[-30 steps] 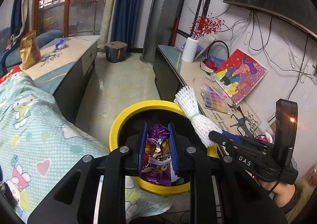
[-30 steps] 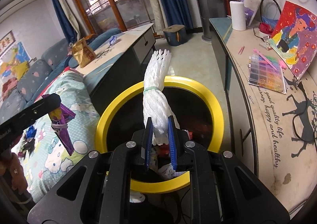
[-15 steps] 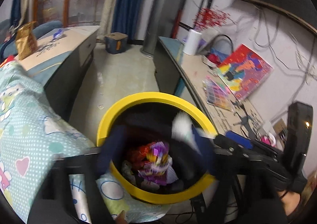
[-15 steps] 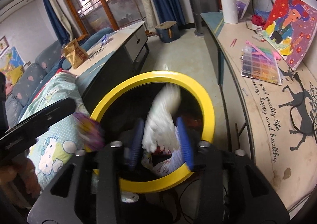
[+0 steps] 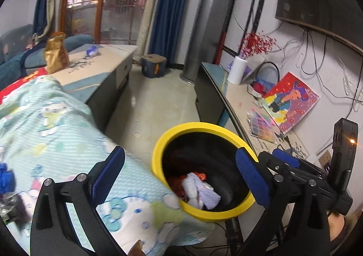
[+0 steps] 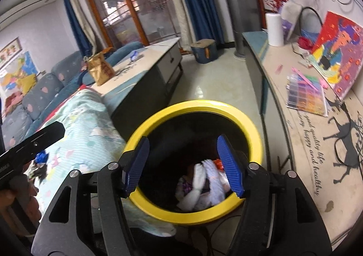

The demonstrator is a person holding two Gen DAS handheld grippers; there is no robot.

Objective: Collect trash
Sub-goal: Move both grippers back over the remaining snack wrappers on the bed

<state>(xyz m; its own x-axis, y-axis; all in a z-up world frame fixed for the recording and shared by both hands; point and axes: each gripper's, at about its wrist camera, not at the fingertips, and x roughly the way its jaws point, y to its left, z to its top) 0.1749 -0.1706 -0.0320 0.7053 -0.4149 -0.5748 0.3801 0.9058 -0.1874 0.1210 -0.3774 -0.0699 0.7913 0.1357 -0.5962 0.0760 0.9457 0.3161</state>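
A black bin with a yellow rim [image 5: 181, 128] [image 6: 192, 106] stands on the floor between the bed and the side counter. Inside it lie a white foam net [image 5: 204, 196] [image 6: 212, 179] and coloured wrappers [image 5: 198, 175]. My left gripper [image 5: 181, 169] is open and empty, just above the bin's near edge and the bed. My right gripper [image 6: 183, 164] is open and empty over the bin's mouth. The right gripper also shows at the right of the left wrist view [image 5: 306, 172].
A bed with a light green cartoon blanket [image 5: 52, 124] lies left of the bin. A low cabinet [image 5: 106, 67] holds a brown paper bag [image 5: 55, 52] and a blue wrapper [image 5: 91, 50]. The side counter [image 6: 317, 133] carries a painting, bead boxes and a paper roll.
Both grippers opened. The purple wrapper and the white foam net dropped into the bin. The left gripper swung left toward the bed.
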